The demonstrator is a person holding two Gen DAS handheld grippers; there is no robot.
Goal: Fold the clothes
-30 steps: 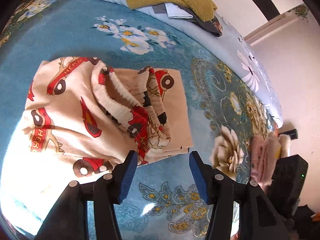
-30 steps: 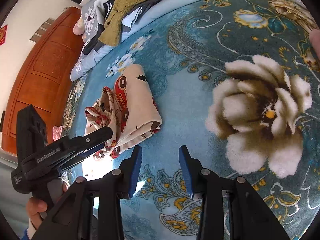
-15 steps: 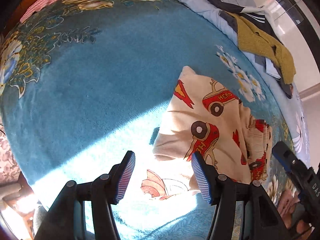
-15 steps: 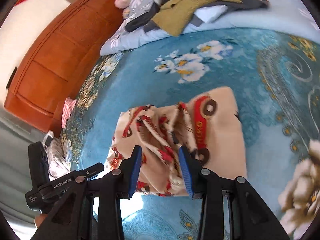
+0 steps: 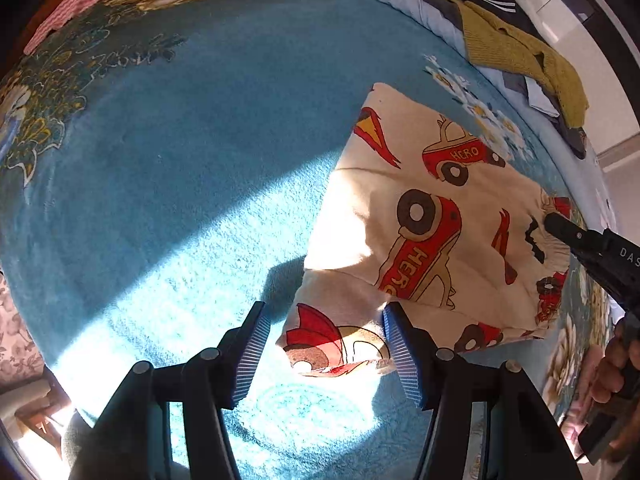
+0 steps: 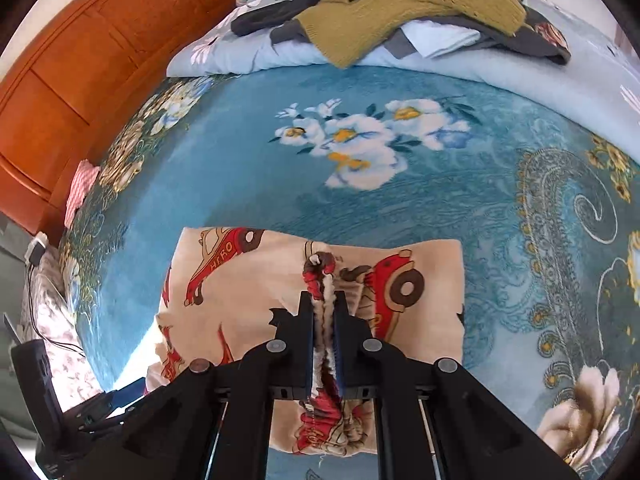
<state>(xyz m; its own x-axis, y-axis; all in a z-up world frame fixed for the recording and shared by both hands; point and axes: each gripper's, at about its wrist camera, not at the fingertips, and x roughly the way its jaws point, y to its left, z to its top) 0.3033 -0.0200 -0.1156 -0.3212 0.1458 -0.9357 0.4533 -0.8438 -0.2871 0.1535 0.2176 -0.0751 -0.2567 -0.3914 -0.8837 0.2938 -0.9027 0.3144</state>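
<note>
A cream garment printed with red "HERO" cars (image 5: 432, 224) lies partly folded on the blue floral blanket (image 5: 192, 152). My left gripper (image 5: 326, 350) is open, its blue pads on either side of the garment's near corner, which lies between them. My right gripper (image 6: 324, 320) is shut on the garment's gathered elastic waistband (image 6: 320, 276), pinching the ruffled edge. The garment (image 6: 224, 276) spreads to both sides of it. The right gripper's tip also shows in the left wrist view (image 5: 576, 236) on the garment's far edge.
A mustard knit sweater (image 6: 404, 4) and dark clothes lie piled on a pale blue quilt (image 6: 460, 68) at the far side. An orange wooden headboard (image 6: 80, 64) stands at the left. A pink checked cloth (image 6: 82, 188) lies at the blanket's edge.
My right gripper moved onto the waistband and closed on it. My left gripper swung round to the garment's opposite corner, which now lies between its open pads.
</note>
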